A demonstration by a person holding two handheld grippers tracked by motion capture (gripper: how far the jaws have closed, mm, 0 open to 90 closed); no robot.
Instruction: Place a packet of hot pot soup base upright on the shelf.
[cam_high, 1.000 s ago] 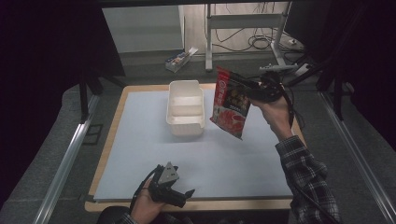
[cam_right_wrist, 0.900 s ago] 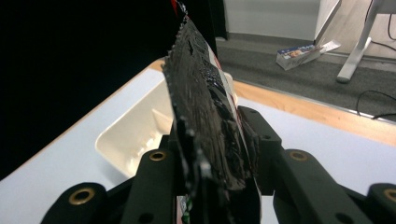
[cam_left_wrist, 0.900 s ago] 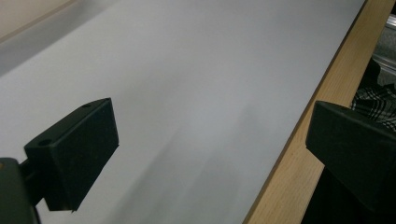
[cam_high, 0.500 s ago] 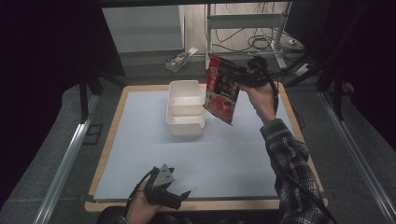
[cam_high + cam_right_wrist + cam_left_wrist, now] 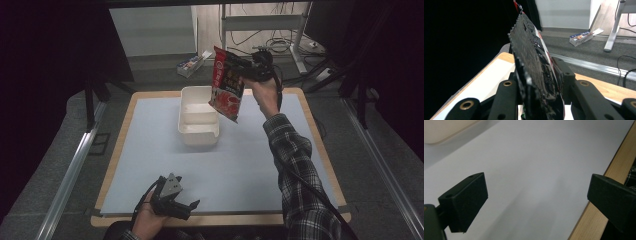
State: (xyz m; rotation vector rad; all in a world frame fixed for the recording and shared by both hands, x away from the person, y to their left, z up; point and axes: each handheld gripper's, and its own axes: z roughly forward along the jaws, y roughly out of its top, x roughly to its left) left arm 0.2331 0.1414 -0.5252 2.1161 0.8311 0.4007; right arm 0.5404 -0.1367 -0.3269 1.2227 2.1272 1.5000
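A red and black snack packet [image 5: 227, 84] hangs in the air over the right edge of a white two-compartment tub [image 5: 198, 116]. My right gripper [image 5: 248, 72] is shut on the packet's upper right edge. In the right gripper view the packet [image 5: 534, 65] stands edge-on, pinched between the two black jaws. My left gripper [image 5: 186, 210] rests low at the table's front edge, left of centre, open with nothing between its fingers [image 5: 465, 200]. The left gripper view looks over the pale mat [image 5: 529, 170] toward a corner of the tub [image 5: 444, 130].
A pale blue mat [image 5: 240, 165] covers the wooden table [image 5: 320, 145]. A small box [image 5: 192, 62] lies on the floor beyond the table, near a desk frame and cables [image 5: 280, 42]. Metal rails [image 5: 70, 175] run along both sides.
My right gripper has carried the packet farther away and to the left, from over the mat's right side to the tub's right edge. The left gripper has stayed put.
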